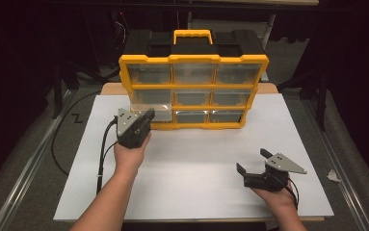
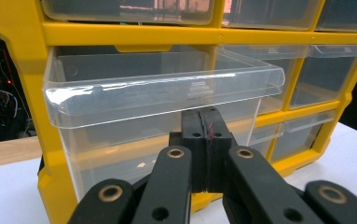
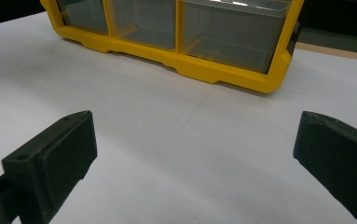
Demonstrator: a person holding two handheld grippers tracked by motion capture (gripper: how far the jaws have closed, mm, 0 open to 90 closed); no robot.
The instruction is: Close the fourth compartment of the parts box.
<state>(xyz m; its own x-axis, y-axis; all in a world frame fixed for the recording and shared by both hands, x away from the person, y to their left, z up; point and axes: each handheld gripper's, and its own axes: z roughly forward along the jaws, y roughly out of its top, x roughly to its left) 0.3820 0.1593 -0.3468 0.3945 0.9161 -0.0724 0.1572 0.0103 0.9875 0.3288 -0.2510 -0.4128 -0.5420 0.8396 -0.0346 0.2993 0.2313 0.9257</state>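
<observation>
One clear drawer (image 2: 162, 100) sticks out of the yellow organizer's (image 1: 194, 58) bottom-left; my left gripper (image 2: 207, 140) is pinched tight under its lip. Pull straight, I'd say. Right gripper (image 1: 253, 160) idles wide open, empty.

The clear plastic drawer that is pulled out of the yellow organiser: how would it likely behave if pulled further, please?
The clear plastic drawer looks thin-walled and empty, so probably light and slightly flexible. Its glossy lip may slip between the shut left tongs.

table (image 1: 191, 192): white top | on it: yellow drawer organizer (image 1: 193, 91), far-centre, upright
</observation>
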